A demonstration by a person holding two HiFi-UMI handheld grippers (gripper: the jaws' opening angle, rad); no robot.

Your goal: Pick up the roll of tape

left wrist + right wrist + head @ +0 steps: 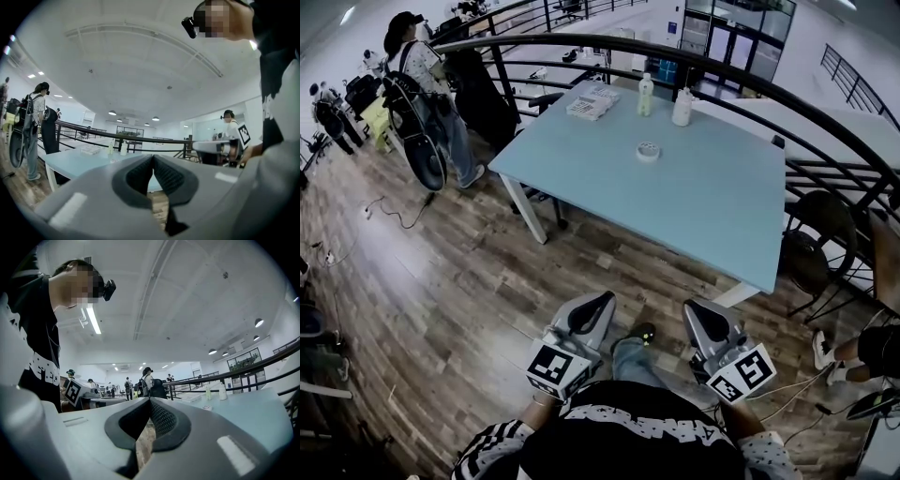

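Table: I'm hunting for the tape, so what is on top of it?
A tape roll near the middle, two bottles and a flat white pack at the far edge. Nothing covers them.

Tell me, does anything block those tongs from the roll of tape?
Nothing visible does. The small white roll of tape lies on the pale blue table; the left tongs and right tongs hang short of its near edge, only floor and bare tabletop between.
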